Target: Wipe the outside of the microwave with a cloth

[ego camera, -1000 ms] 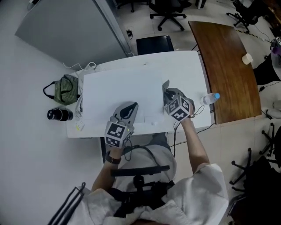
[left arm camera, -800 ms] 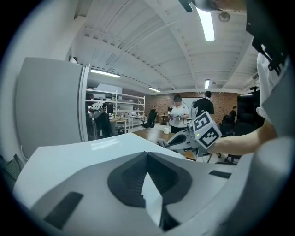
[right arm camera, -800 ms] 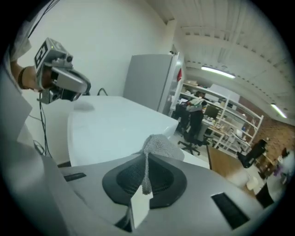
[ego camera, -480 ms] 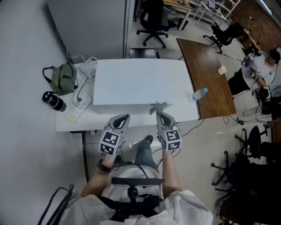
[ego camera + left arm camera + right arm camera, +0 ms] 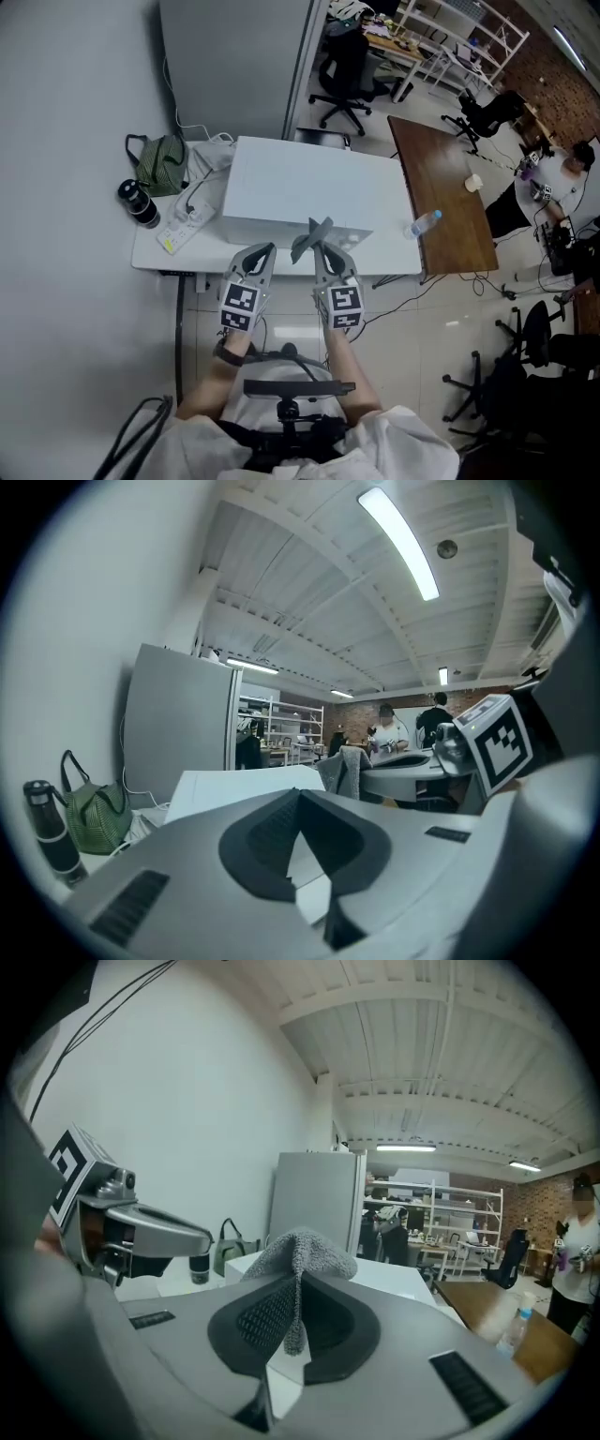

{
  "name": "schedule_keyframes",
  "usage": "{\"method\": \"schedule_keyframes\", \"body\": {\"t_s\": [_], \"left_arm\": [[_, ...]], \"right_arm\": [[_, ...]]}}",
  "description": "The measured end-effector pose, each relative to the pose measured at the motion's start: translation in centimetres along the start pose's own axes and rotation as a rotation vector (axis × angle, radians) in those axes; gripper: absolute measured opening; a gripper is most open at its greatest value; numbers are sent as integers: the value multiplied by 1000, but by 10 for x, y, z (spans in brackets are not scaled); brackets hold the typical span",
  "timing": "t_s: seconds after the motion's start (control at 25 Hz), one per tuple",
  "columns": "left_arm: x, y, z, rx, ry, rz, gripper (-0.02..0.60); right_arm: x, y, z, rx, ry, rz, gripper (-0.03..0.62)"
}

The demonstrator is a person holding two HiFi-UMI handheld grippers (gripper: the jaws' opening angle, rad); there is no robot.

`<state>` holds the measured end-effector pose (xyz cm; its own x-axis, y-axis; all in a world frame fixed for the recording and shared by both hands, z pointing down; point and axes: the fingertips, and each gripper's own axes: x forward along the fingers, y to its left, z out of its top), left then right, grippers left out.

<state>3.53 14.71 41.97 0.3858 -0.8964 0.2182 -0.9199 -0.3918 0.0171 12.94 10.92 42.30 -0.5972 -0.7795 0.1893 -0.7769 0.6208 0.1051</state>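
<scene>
The white microwave [image 5: 309, 187] stands on a white table [image 5: 173, 258], seen from above. Just in front of its near edge my right gripper [image 5: 322, 247] is shut on a grey cloth [image 5: 309, 236], which sticks up from the jaws. The right gripper view shows the cloth [image 5: 300, 1252] pinched at the gripper tip [image 5: 298, 1283], with the microwave [image 5: 398, 1277] beyond it. To its left, beside the cloth, my left gripper [image 5: 263, 251] is shut with nothing held. Its tips [image 5: 300, 795] point at the microwave [image 5: 239, 787] and do not touch it.
On the table left of the microwave are a green bag [image 5: 161, 159], a black bottle [image 5: 138, 203] and a power strip [image 5: 183, 228]. A water bottle [image 5: 422, 223] lies at the right edge, next to a wooden table [image 5: 445, 187]. Office chairs stand behind.
Both grippers have drawn back from over the microwave's top to its front edge and come closer together. The right one kept hold of the cloth.
</scene>
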Motion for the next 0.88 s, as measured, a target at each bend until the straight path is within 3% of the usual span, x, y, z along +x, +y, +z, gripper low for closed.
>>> {"method": "schedule_keyframes", "body": {"t_s": [0.24,0.48,0.88], "left_arm": [[1,-18,22,-5,-83,33,23],[-9,-27,16,-89,-73,62,23],[-3,-45,2,-89,-15,22,23]], "right_arm": [[-14,-4,4,61,-32,30,18],[-28,0,-3,130,-46,40,18],[-44,-6,-17,181,-32,25,18]]}}
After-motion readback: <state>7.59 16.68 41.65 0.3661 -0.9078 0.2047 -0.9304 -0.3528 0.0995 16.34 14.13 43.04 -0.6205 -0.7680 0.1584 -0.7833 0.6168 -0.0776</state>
